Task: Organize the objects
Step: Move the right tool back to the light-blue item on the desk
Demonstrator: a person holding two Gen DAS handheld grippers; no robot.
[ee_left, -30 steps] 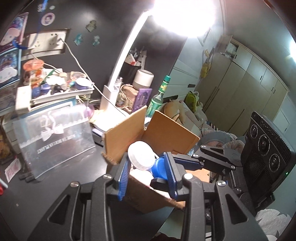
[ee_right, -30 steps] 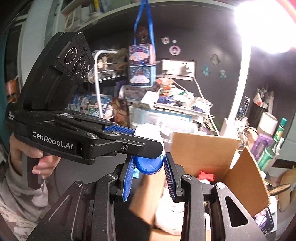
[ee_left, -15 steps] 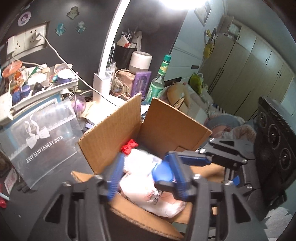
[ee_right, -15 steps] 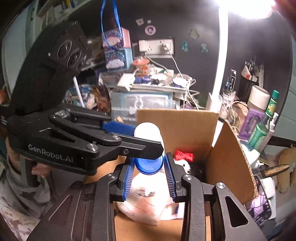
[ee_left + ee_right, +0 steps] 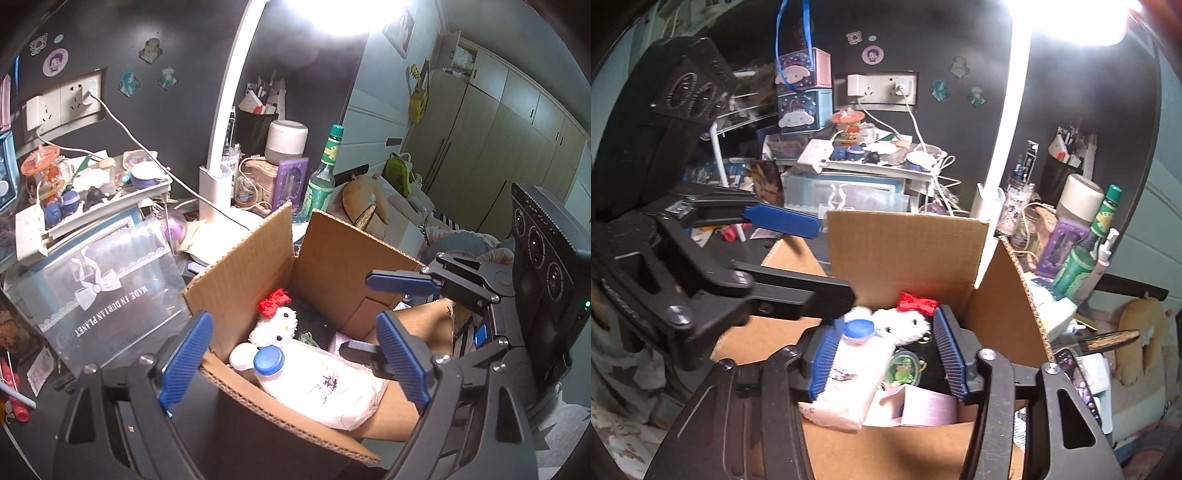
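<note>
An open cardboard box (image 5: 343, 266) (image 5: 901, 240) stands on the dark desk. Inside lie a white refill pouch with a blue cap (image 5: 269, 363) (image 5: 859, 329), a white plush cat with a red bow (image 5: 275, 321) (image 5: 905, 321) and small items. My left gripper (image 5: 291, 354) is open, its blue pads wide apart above the box's near wall, holding nothing. My right gripper (image 5: 886, 354) is open over the box, with the pouch below between its pads. Each gripper shows in the other's view.
A clear pouch with a white bow (image 5: 99, 280) leans left of the box. A white lamp base (image 5: 214, 192), a green bottle (image 5: 321, 181), a purple case (image 5: 291, 181) and a cluttered white tray (image 5: 92, 206) stand behind. Wardrobes (image 5: 498, 147) are at the right.
Both grippers held the blue-capped pouch above the box and lowered it in. Both have opened, and the pouch now lies in the box.
</note>
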